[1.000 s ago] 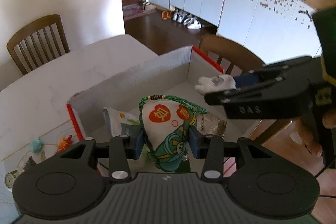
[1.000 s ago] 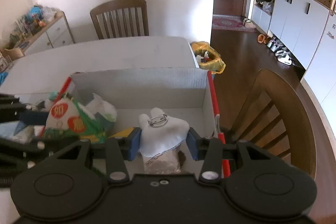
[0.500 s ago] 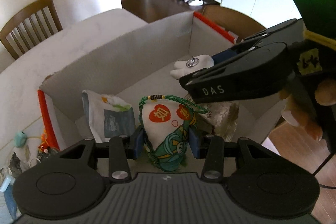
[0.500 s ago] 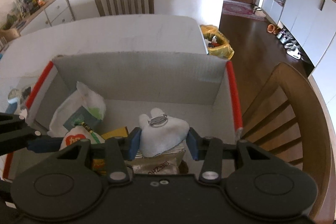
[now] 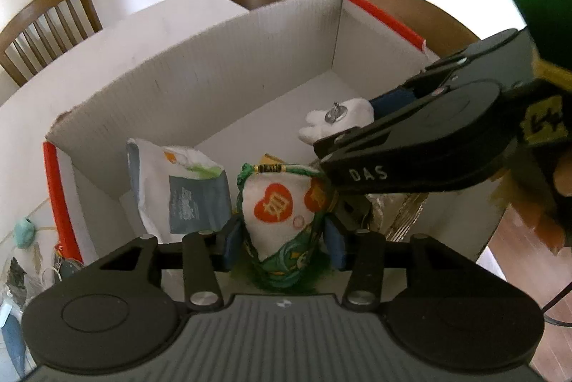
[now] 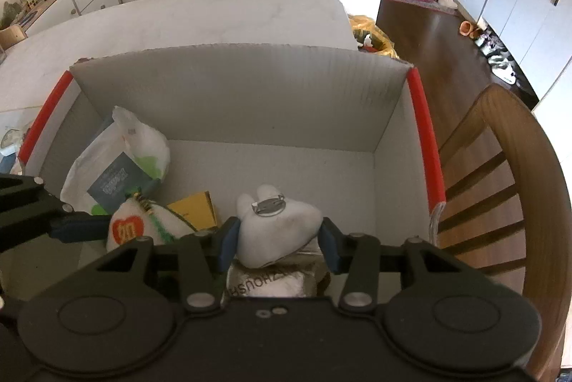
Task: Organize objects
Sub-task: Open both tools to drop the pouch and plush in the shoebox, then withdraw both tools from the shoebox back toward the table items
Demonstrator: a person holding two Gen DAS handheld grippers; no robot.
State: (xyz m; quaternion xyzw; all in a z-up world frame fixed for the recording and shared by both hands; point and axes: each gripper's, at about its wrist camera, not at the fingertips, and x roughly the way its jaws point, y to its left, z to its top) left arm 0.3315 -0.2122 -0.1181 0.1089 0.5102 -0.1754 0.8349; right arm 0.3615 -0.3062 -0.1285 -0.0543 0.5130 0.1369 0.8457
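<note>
My left gripper [image 5: 282, 240] is shut on a green and white pouch [image 5: 277, 214] with orange hearts, held inside the white cardboard box [image 5: 221, 70]. My right gripper [image 6: 277, 244] is shut on a white plush toy [image 6: 275, 228] with a metal ring, also inside the box [image 6: 250, 88], on its right side. The pouch also shows in the right wrist view [image 6: 139, 230], and the plush in the left wrist view [image 5: 336, 119], held by the right gripper [image 5: 389, 103].
In the box lie a white plastic bag [image 6: 114, 163], a yellow packet [image 6: 195, 208] and a silvery packet [image 6: 271, 285]. The box has red edge strips [image 6: 425, 138] and stands on a white table [image 6: 178, 24]. Wooden chairs [image 6: 500, 185] stand around. Small items [image 5: 25, 231] lie left of the box.
Both grippers have moved forward and down into the box, carrying the pouch and the plush toy. They now sit closer together above the packets.
</note>
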